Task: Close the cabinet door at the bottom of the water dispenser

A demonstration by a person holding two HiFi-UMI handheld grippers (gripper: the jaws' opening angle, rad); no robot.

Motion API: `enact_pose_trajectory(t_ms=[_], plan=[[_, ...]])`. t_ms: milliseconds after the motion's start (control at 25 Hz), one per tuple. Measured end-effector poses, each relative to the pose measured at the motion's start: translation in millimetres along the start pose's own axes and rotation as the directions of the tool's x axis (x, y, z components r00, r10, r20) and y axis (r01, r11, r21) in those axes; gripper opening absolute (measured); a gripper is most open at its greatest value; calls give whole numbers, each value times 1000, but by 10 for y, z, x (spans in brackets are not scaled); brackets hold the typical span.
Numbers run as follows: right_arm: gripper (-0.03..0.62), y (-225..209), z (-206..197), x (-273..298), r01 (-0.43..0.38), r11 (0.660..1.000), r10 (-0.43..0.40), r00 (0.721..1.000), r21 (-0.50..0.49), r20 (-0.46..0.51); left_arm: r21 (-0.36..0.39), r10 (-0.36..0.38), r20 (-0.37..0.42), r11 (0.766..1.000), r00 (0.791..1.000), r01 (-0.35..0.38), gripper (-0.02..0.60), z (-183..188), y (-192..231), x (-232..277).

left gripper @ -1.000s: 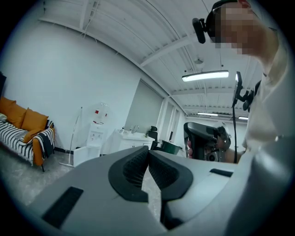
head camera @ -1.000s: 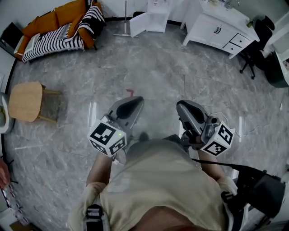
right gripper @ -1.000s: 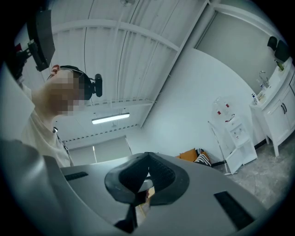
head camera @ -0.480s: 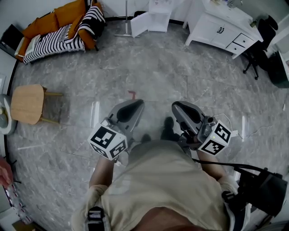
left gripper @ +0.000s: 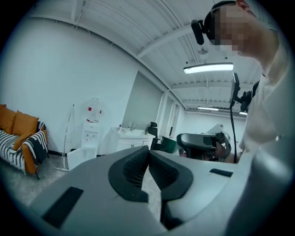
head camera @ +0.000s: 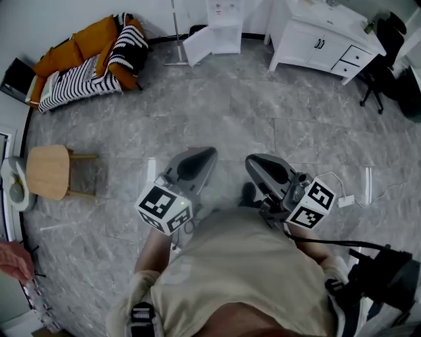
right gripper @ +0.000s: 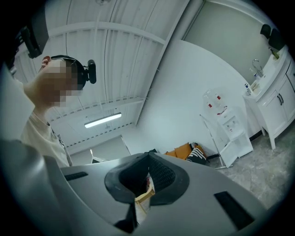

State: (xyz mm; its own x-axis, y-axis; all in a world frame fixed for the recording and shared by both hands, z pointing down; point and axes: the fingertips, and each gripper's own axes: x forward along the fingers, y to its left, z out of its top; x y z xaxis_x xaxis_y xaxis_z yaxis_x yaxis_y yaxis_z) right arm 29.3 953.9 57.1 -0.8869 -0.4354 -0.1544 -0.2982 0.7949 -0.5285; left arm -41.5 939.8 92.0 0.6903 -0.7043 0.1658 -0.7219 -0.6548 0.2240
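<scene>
- While both sit close in front of the person's body, the left tongs (left gripper: 148, 150) have their jaws pressed together on nothing. The right tongs (right gripper: 148, 156) are likewise closed and empty. The bit of wood seen through the gap below their tips looks to be the stool (head camera: 47, 171) standing far off.
- Grey floor (head camera: 230, 112) stretches between the tongs and the far wall.
- Against that wall stands the water dispenser (head camera: 223, 14), well apart from the person, between a sofa (head camera: 85, 59) on one side and a white cupboard (head camera: 322, 39) on the other.
- Its cabinet door (head camera: 197, 46) at the bottom stands swung wide open, toward the sofa side.
- By the look of it the door is a thin, light, stiff panel on hinges, so it should swing with little force and needs no grip. A push with closed tips on its outer face near the free edge should serve. The smooth surface may let the tips slide, and too hard a shove could rock the slim dispenser.
</scene>
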Motion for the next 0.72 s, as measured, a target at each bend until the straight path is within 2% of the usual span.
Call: enact_pose_trajectory(t_ms=[160,560,720], plan=[[14,-420,268,-144,5,1000,-5,1000,21,-2,7,16,-26,1000,1000,-15,-8,53,-23,488],[14,-1129,679,-294,-66,997,68,997,47,-47,2,152,-57,988,987,-152,-8,196,141,1268],[14,-1352,793,-337,-75,994,76,997,78,-14,42,174,-75,984,982,-171,-8,186,140,1435]])
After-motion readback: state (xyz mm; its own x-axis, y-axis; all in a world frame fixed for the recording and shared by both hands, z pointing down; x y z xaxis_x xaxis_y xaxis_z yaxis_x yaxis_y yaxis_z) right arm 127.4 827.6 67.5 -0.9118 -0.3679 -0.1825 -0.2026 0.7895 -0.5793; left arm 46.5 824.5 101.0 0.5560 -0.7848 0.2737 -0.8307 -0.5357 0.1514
